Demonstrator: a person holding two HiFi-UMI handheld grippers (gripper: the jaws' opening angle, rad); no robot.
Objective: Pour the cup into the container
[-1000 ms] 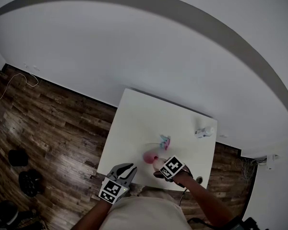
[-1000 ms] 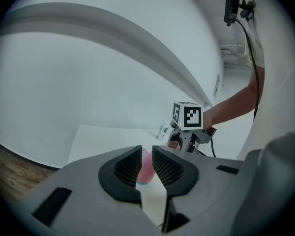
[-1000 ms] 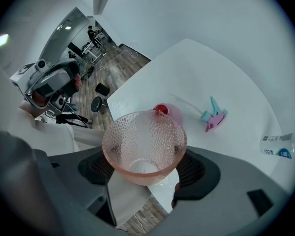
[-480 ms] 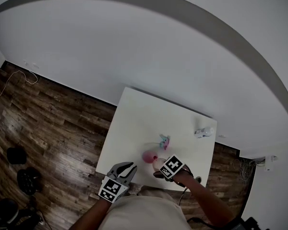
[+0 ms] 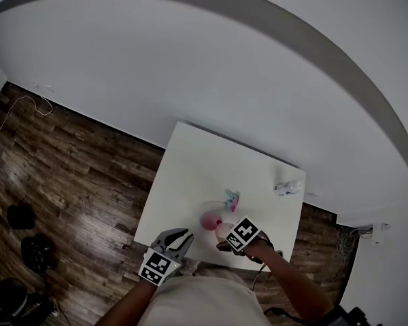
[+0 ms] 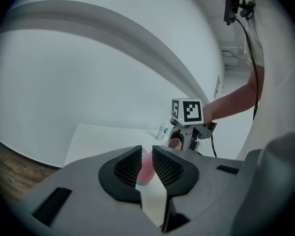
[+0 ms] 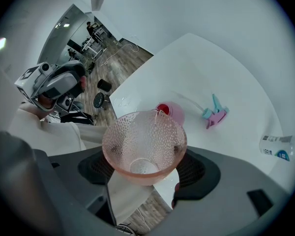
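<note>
On the white table point(image 5: 200, 165) a pink container point(image 5: 210, 220) stands near the front edge; its red inside shows in the right gripper view point(image 7: 170, 112). My right gripper point(image 5: 226, 235) is shut on a clear, dimpled pinkish cup point(image 7: 144, 141), held just right of and above the container, with its inside facing the camera. The cup point(image 5: 222, 231) almost touches the container's rim. My left gripper point(image 5: 176, 237) hovers at the table's front left edge, jaws close together with nothing between them. Through their narrow gap point(image 6: 146, 154) the pink container point(image 6: 145, 170) shows.
A pink and teal plastic piece point(image 5: 232, 199) lies behind the container. A small bottle point(image 5: 289, 187) lies on its side near the right edge. The table stands against a white wall. Dark items point(image 5: 27, 250) and a cable point(image 5: 20, 111) lie on the wooden floor to the left.
The head view has drifted slightly. Both grippers, the cup and the container keep the same places.
</note>
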